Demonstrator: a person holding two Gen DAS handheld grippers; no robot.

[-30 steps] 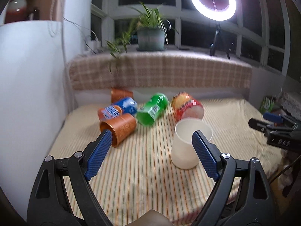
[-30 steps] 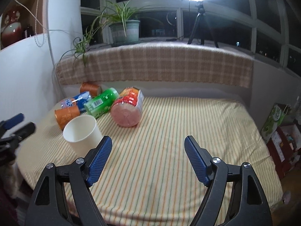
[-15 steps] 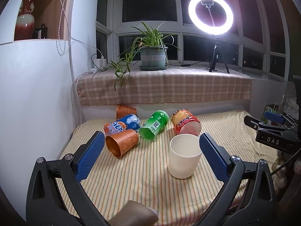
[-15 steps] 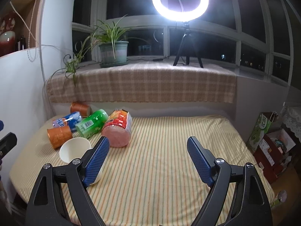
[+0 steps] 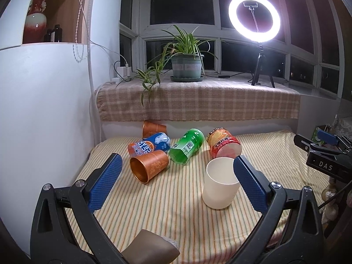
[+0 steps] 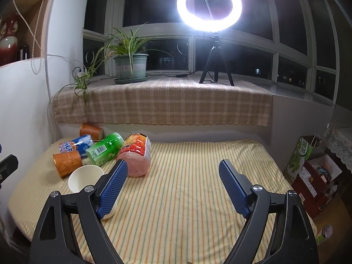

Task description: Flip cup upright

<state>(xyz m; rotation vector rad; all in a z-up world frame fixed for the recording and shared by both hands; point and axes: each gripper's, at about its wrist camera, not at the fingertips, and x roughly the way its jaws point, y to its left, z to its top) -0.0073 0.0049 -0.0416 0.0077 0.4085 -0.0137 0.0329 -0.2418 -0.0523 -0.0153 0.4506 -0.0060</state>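
Home interior, night. Bay window (image 5: 182, 6) dark behind a sill draped in plaid cloth (image 5: 198, 103), spider plant (image 5: 186, 59) in a green pot on it. Red vase (image 5: 35, 19) in a wall niche. Striped cloth (image 6: 187, 187) covers the bench. Ring light (image 6: 209, 4) on tripod suggests home filming.

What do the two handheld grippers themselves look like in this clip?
The left gripper and right gripper match: black plastic clamp-style arms with triangular cutouts and silver pivot screws, and jaws faced with blue textured pads. No cables or sleeves show.
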